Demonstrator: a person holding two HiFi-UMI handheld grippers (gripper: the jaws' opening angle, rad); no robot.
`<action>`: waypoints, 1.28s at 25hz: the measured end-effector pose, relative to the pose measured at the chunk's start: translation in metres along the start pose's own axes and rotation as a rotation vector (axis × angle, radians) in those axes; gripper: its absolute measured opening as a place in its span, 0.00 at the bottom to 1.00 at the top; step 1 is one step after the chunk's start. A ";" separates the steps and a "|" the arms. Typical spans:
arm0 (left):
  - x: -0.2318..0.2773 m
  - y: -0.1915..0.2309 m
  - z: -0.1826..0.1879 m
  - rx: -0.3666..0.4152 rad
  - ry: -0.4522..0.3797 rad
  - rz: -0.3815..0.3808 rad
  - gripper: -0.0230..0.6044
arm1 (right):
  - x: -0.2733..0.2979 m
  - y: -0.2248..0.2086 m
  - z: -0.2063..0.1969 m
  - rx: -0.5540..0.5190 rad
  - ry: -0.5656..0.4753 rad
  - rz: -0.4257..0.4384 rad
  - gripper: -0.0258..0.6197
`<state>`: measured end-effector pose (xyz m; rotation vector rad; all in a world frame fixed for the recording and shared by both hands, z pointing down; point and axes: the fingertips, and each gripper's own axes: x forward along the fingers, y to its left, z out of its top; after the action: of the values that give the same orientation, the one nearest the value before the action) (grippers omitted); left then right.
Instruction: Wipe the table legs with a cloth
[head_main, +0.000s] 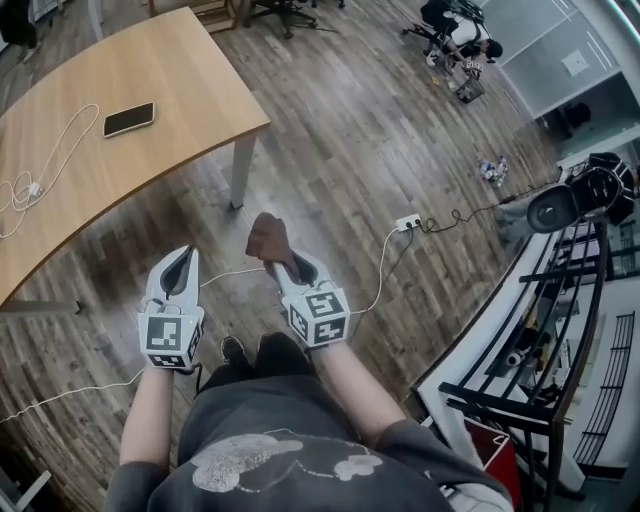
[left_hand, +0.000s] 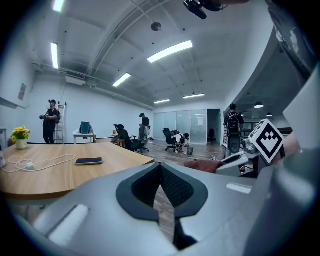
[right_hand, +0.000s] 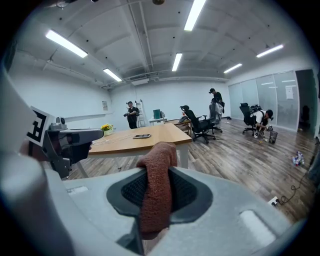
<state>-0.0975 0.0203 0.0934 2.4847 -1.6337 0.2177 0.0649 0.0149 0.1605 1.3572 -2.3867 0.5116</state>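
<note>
Wood-plank flooring is lying between the person and the tabletop (head_main: 170, 60), whose nearest table leg (head_main: 240, 172) is standing well ahead. The right claw (head_main: 276, 262) is pinching the brown cloth (head_main: 268, 238), bunched forward ready for wiping, while the left claw (head_main: 184, 254) is hovering pressed together and empty. The leg's top is hiding under the tabletop's edge.

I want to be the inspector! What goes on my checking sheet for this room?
Surface: wooden table on a wood floor.
Job's things: brown cloth, held; table leg, not touched.
Clutter: phone and flowers on the table.
Grippers: left gripper shut, empty; right gripper shut on the cloth.
Cables: white cable on the table; white cord on the floor to a power strip.
Surroundings: office chairs, people far off, black railing.
</note>
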 end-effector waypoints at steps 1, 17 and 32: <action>0.002 0.001 -0.003 -0.005 0.004 -0.006 0.07 | 0.001 -0.003 -0.003 0.003 0.007 -0.009 0.17; 0.102 0.032 -0.036 0.000 0.012 0.023 0.07 | 0.126 -0.074 0.006 -0.072 0.046 0.040 0.17; 0.197 0.090 -0.171 -0.046 -0.010 0.127 0.07 | 0.277 -0.080 -0.060 -0.120 -0.059 0.159 0.17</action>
<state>-0.1083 -0.1548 0.3061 2.3555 -1.7812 0.1815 0.0087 -0.2008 0.3525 1.1528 -2.5423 0.3671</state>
